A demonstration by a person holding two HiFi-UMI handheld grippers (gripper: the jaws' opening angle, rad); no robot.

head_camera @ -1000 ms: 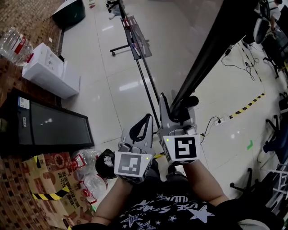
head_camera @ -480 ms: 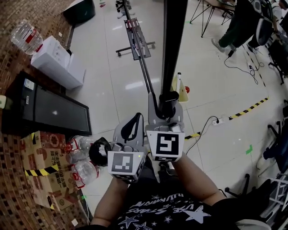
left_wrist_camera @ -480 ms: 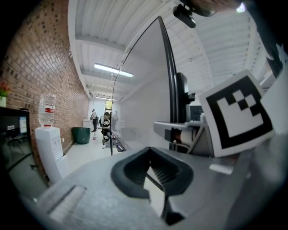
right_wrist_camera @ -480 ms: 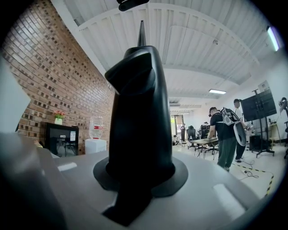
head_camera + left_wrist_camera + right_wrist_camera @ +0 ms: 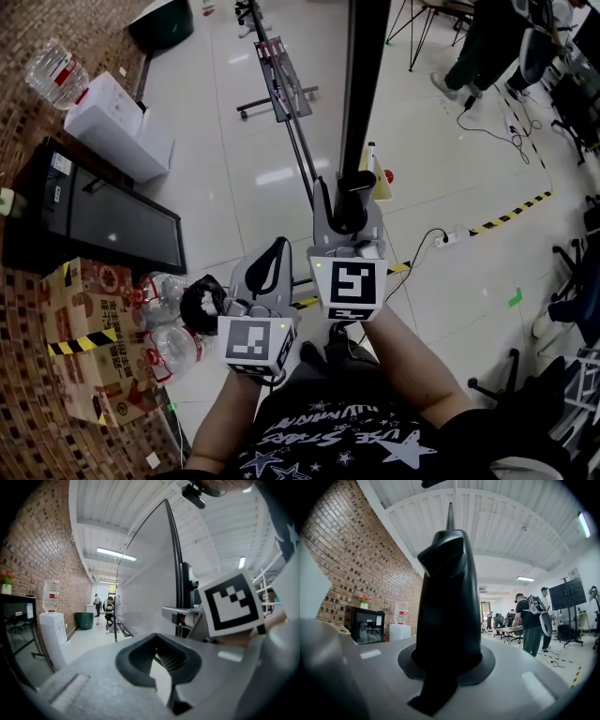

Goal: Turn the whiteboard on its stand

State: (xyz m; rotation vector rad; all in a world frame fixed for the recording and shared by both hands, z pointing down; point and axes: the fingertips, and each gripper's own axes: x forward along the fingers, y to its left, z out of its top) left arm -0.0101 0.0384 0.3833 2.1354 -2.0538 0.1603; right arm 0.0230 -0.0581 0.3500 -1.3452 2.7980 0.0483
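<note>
The whiteboard [image 5: 361, 94] shows edge on in the head view as a black bar running up from my right gripper [image 5: 349, 202]. That gripper's jaws are closing, and the pads press on the board's black frame [image 5: 450, 597], which fills the space between them in the right gripper view. My left gripper [image 5: 279, 253] hangs just left of it and lower, fingertips together with nothing between them. In the left gripper view the board's pale face [image 5: 150, 573] rises ahead beyond the left gripper [image 5: 157, 653], and the right gripper's marker cube [image 5: 232, 604] shows at the right.
The stand's wheeled foot [image 5: 281, 75] lies on the tiled floor ahead. A black screen [image 5: 103, 220], a white water dispenser [image 5: 117, 127], a cardboard box [image 5: 89, 347] and plastic bottles [image 5: 164, 333] line the brick wall at left. Floor tape [image 5: 511, 220] and a standing person [image 5: 487, 37] are right.
The board's edge has swung from slanting up to the right to nearly upright in the head view, with the right gripper staying on it. The left gripper has drifted slightly left and down.
</note>
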